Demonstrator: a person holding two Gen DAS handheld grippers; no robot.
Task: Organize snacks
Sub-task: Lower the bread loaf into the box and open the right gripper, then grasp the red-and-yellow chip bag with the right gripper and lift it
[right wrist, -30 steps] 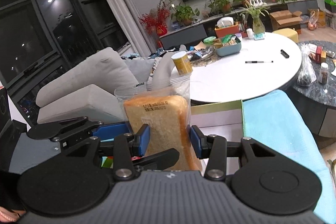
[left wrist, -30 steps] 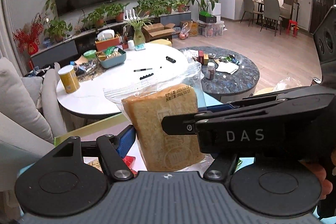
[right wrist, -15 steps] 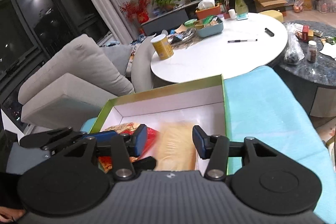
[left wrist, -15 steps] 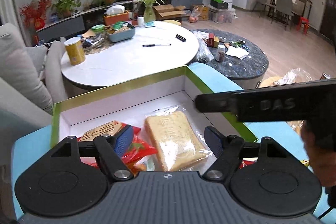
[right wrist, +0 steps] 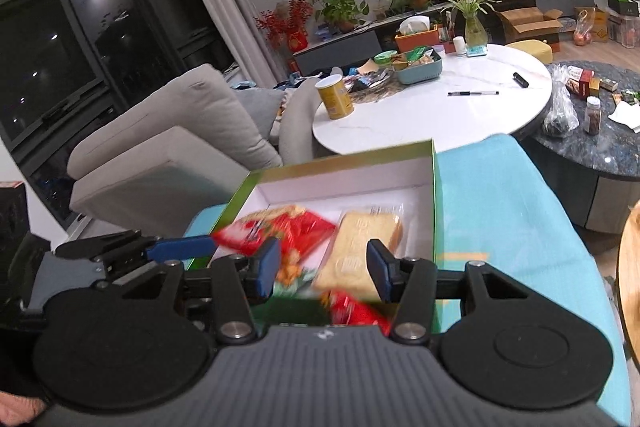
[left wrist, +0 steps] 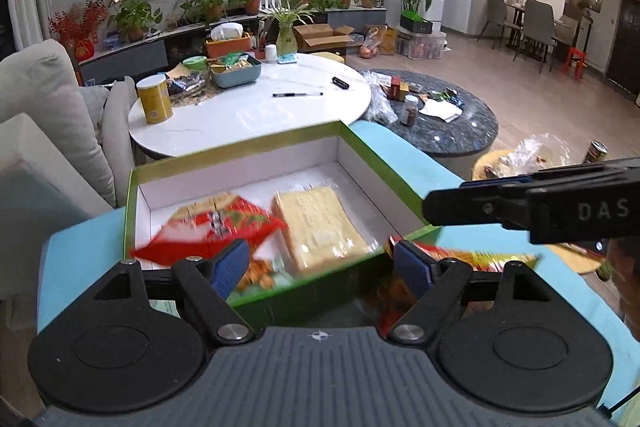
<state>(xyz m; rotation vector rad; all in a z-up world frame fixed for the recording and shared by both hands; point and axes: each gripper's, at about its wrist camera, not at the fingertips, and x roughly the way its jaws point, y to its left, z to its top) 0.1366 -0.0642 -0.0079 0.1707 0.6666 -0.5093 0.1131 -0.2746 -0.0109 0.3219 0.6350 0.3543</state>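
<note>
A green box with a white inside stands on a blue cushioned surface. A bagged bread loaf lies flat in its right half. Red snack packets lie in its left half. My left gripper is open and empty above the box's near wall. My right gripper is open and empty above the near edge too; it also shows in the left wrist view. Another red packet lies outside the box below the right gripper.
A red and yellow packet lies on the blue surface right of the box. A white round table with a yellow can stands behind. A dark round table is at the right, a grey sofa at the left.
A second ago both grippers held the bagged bread upright. They have since let it go, it lies in the box, and both grippers have opened and drawn back toward the near edge.
</note>
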